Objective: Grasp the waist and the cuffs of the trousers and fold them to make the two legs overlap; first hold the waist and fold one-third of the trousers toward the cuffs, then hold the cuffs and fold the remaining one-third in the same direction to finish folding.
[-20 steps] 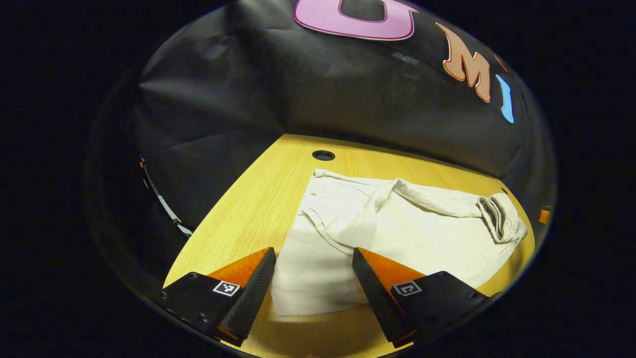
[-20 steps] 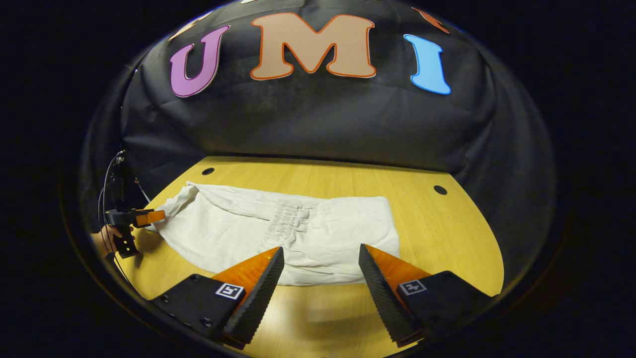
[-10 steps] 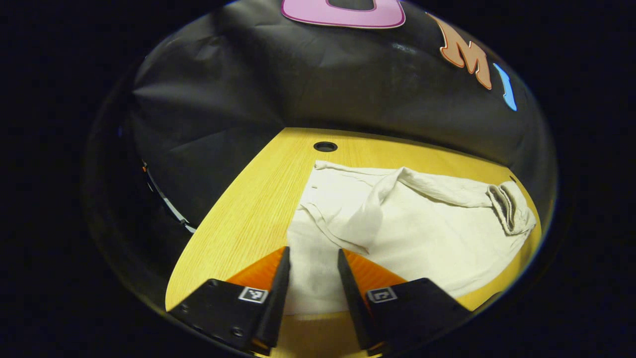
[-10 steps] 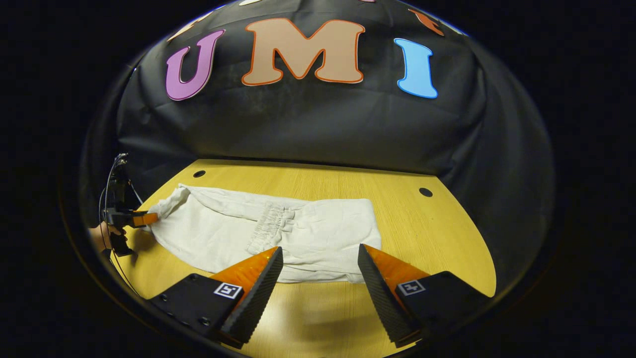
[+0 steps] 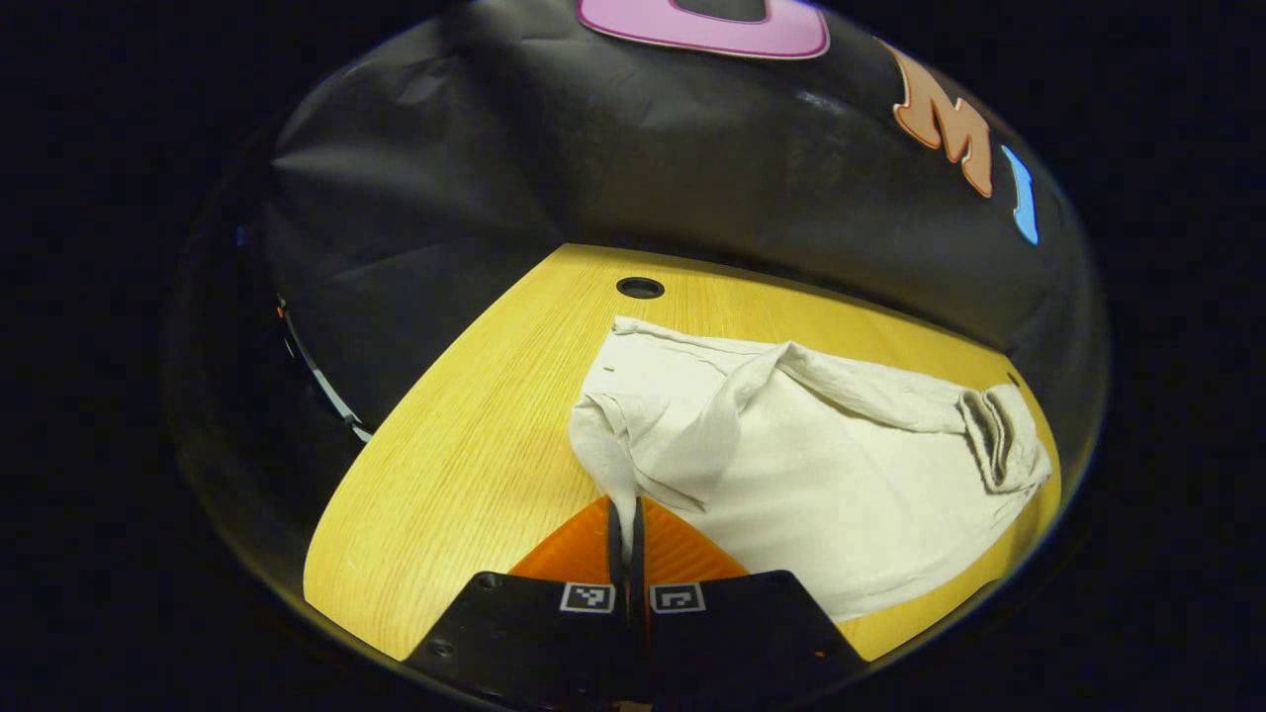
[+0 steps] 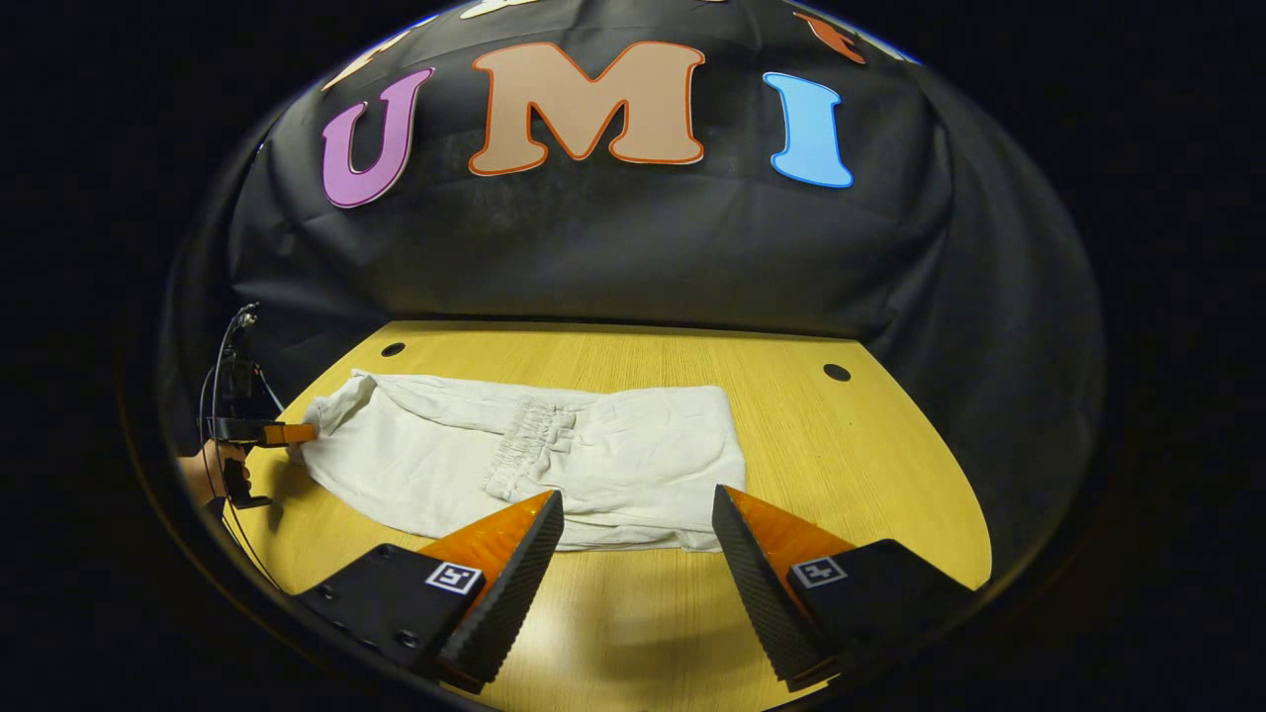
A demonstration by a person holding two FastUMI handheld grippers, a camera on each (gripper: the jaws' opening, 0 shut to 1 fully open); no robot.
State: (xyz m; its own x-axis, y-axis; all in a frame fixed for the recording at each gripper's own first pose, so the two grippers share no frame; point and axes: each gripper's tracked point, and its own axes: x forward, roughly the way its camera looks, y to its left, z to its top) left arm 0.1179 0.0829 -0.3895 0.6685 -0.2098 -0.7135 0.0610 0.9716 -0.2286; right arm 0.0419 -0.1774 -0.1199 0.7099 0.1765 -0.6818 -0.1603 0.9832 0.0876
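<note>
On the yellow wooden table [image 6: 870, 465] the pale trousers [image 6: 514, 465] lie stretched sideways, already doubled over with the gathered waistband [image 6: 529, 440] resting mid-cloth. At the far left end, in the left gripper view, the left gripper [image 5: 625, 524] has its fingers pressed tight together with a pinch of the trousers' edge [image 5: 603, 465] rising into them, so that end is firmly clenched. From the right gripper view the same tool shows small at the left rim, with a hand [image 6: 203, 470] behind it, touching the cloth's end.

The right gripper [image 6: 633, 539] hangs just in front of the near hem, jaws spread wide and holding nothing.

By my reading, this is the cuff-end fold getting under way. To do it well, the right gripper probably wants to catch the same end, near the other corner, so both corners rise level; lifting one corner alone would likely drag the layers askew. A low, even carry across the bundle, then a flat lay, should keep the edges stacked.

No containers stand on the table; two round holes [image 6: 837, 372] mark its far edge.
</note>
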